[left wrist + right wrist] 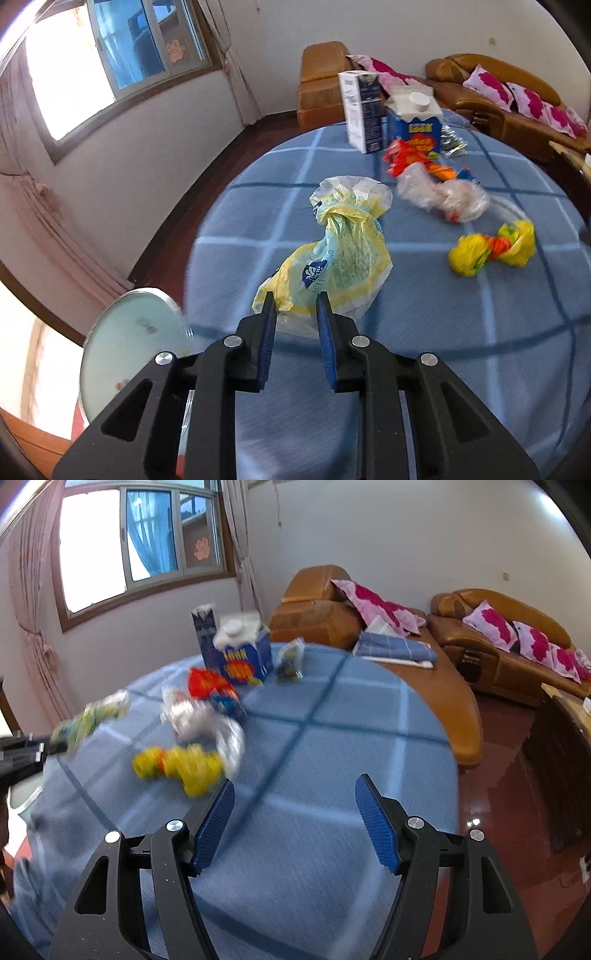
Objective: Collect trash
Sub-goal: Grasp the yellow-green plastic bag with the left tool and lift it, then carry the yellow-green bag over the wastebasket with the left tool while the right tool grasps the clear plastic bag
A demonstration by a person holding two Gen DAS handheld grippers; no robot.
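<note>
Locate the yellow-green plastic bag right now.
In the left wrist view the yellow-green plastic bag sits mid-frame on the blue checked tablecloth, its near end between the left gripper fingers, left of the yellow wrapper.

Motion blur smears the table's wrappers (199,716) in the right view.

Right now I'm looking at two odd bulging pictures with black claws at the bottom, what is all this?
Those claws are hand-held tongs, one in each of a person's hands, each with a wide-angle camera looking along its two fingers. One picture is from the left tongs, the other from the right tongs.

Both look down on a table with a blue checked cloth strewn with trash: two cartons at the far side, a clear crumpled bag, a yellow wrapper and a pale yellow plastic bag.

The left tongs have narrowed around the edge of that pale bag, which lies between the pads. The right tongs are open and empty.
</note>
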